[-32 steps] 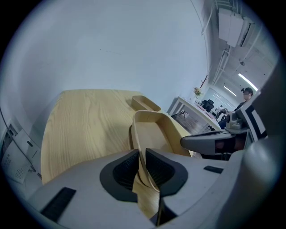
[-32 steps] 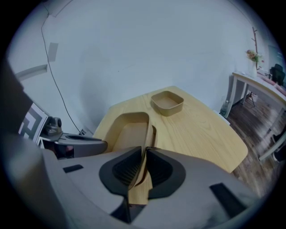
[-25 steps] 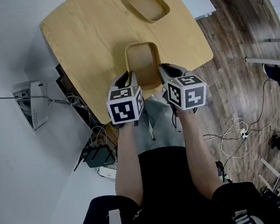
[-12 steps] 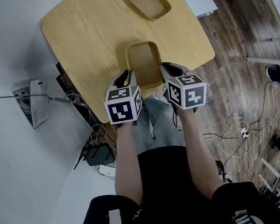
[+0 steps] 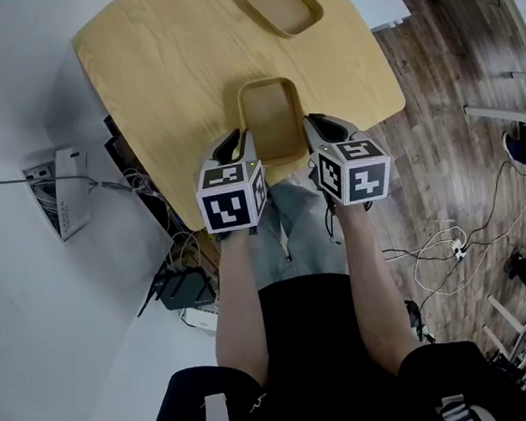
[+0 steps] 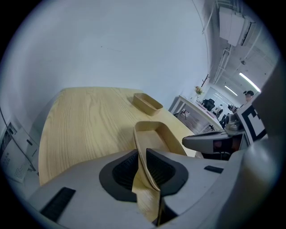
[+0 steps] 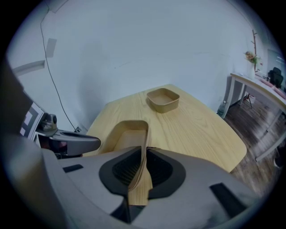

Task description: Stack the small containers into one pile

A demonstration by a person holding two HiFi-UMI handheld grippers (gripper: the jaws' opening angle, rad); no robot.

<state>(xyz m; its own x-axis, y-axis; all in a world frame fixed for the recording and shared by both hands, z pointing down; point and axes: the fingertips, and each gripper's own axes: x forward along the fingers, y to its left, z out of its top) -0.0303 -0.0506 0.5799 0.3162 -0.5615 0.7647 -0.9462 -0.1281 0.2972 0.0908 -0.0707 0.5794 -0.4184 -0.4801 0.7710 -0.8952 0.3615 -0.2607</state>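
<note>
Since a second back, little had shifted: both claws and the near container between them had eased a touch forward and right over the bench. Far container sat in much the same spot.

Left claw: pinching the left long wall of the near container. Left gripper view showed the thin tan wall standing edge-on between the dark ribbed pads, both pads against it.

Right claw: pinching the opposite, right long wall. Right gripper view showed that wall sandwiched between its pads, no gap on either side.

So I had one container in two claws, one on each side wall. It was mouth up and empty, its long axis running away from me. It lay over the near edge of the bench, just ahead of my legs. I could not tell whether its base rested on the bench or hung just clear.

Far container: mouth up, empty, near the far edge of the bench, well apart from the held one and turned somewhat askew to it. Both were tan, with rounded corners and sloping walls.

Both marker cubes faced the head camera. Wood floor with loose white cables lay to my right.
</note>
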